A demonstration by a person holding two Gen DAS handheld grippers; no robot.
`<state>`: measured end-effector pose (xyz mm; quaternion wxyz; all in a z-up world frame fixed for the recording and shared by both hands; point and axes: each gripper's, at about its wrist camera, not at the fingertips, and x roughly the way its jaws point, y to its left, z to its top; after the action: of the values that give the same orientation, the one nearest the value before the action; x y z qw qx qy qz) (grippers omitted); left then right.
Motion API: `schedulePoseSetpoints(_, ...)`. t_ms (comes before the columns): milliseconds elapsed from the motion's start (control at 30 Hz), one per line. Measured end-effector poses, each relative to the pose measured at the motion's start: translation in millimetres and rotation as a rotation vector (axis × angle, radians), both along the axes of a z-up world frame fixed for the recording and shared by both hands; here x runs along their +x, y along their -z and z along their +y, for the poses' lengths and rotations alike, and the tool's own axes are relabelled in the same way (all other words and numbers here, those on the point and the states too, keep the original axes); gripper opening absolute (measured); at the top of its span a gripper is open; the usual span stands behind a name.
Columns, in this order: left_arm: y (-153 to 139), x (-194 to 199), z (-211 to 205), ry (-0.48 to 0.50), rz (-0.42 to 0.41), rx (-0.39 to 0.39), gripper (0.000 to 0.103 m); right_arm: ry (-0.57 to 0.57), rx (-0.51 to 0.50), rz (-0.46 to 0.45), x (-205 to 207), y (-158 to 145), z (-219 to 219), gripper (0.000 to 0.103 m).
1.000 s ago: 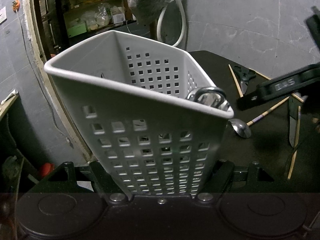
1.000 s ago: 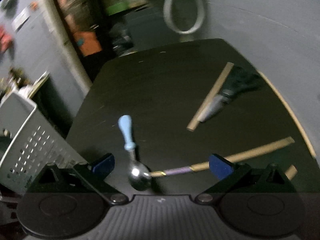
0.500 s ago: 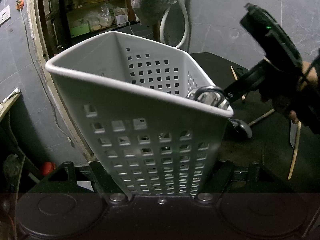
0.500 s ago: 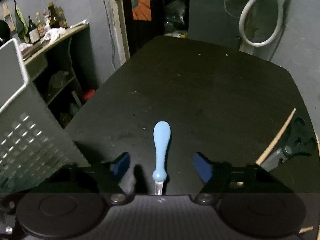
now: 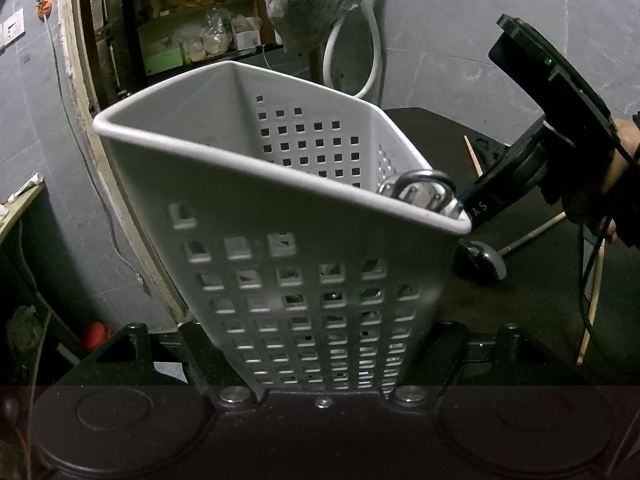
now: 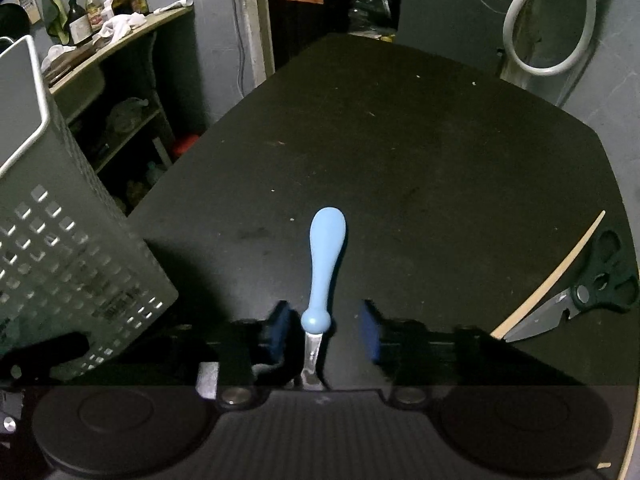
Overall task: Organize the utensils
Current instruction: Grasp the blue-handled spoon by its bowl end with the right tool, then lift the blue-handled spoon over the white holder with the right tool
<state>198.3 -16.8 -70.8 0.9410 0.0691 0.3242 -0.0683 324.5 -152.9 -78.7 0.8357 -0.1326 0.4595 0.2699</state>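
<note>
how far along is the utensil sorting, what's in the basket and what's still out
Early. Done: one metal utensil already stands in the basket, which the left gripper holds tilted. In hand: the right gripper is closing around the blue-handled spoon, which lies on the table; pads not yet touching. Left: the scissors and at least two chopsticks.

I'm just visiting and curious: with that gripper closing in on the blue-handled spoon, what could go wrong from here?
The right gripper is closing around the spoon at its thin metal neck, pads not yet touching. A grip that low may let the spoon pivot or slip. The basket, held tilted by the left gripper, already has a metal utensil poking over its lower rim; that might slide out. Chopsticks and scissors lie nearby and could get knocked.
</note>
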Motion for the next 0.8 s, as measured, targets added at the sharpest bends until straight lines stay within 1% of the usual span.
schedulePoseSetpoints(33,-0.2,0.0,-0.1,-0.001,0.0,0.0,0.078,-0.007,-0.001,0.002,-0.1,-0.9,1.0,0.018)
schedulePoseSetpoints(67,-0.3,0.0,0.0,-0.001,0.0,0.0,0.078,-0.018,-0.004,0.003,0.3,-1.3,3.7,0.018)
schedulePoseSetpoints(133,-0.1,0.2,-0.6,-0.001,0.001,0.0,0.078,-0.039,-0.028,-0.013,0.3,-2.5,7.9,0.018)
schedulePoseSetpoints(200,-0.3,0.1,-0.6,-0.001,0.0,0.0,0.078,-0.053,-0.029,-0.008,-0.2,-2.8,8.1,0.017)
schedulePoseSetpoints(300,-0.4,-0.1,-0.1,-0.001,0.001,-0.001,0.078,-0.06,-0.017,0.005,1.6,-3.7,8.7,0.017)
schedulePoseSetpoints(400,-1.1,-0.9,-0.7,-0.004,0.0,0.0,0.078,-0.039,0.023,0.029,5.5,-4.0,3.0,0.017)
schedulePoseSetpoints(500,-1.1,-1.2,-0.7,-0.003,0.0,0.001,0.078,-0.034,0.02,0.017,2.3,-7.9,0.9,0.017)
schedulePoseSetpoints(567,-1.2,-1.8,-0.4,-0.003,-0.002,0.002,0.078,-0.051,-0.033,-0.018,-5.6,-9.8,4.1,0.017)
schedulePoseSetpoints(700,-1.1,-2.5,0.0,-0.003,-0.003,0.002,0.078,-0.139,-0.229,-0.135,-27.4,-8.1,17.4,0.017)
schedulePoseSetpoints(800,-1.3,-2.7,0.2,-0.004,-0.003,0.0,0.078,-0.193,-0.34,-0.204,-43.5,-1.8,26.2,0.017)
